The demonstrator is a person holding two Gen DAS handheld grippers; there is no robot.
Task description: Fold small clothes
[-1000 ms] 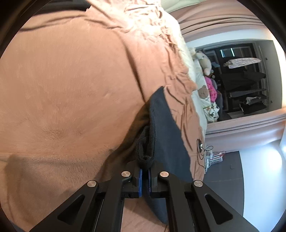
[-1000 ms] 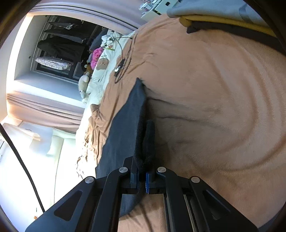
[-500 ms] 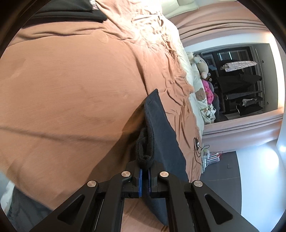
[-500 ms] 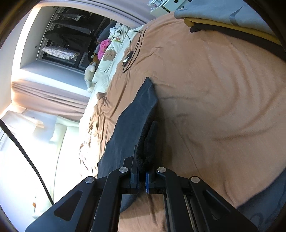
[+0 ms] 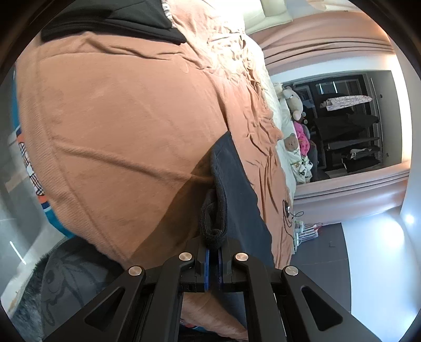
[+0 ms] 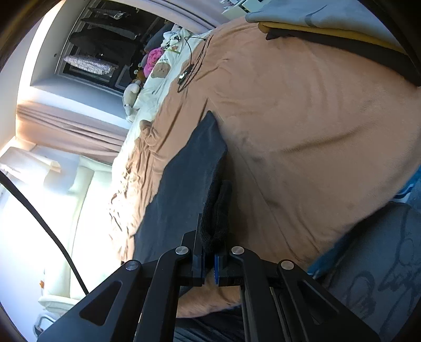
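A dark navy small garment (image 5: 236, 189) with a black ribbed band hangs stretched between both grippers over a bed covered in a salmon-brown blanket (image 5: 118, 126). My left gripper (image 5: 213, 250) is shut on the ribbed band at one corner. In the right wrist view the same garment (image 6: 184, 184) runs away from the camera, and my right gripper (image 6: 209, 250) is shut on the ribbed band at the other corner. The cloth hangs taut along its held edge, its far part resting on or just above the blanket (image 6: 302, 118).
A black garment (image 5: 110, 23) lies at the far end of the bed; grey and yellow clothes (image 6: 329, 23) are stacked in the right wrist view. Plush toys (image 5: 292, 100), a cable (image 6: 189, 68) and a wardrobe (image 5: 347, 126) lie beyond. A grey rug (image 5: 65, 284) borders the bed's near edge.
Both grippers have drawn back toward the bed's near edge with the garment held; the bed edge, blue side panel and grey rug have come into view.
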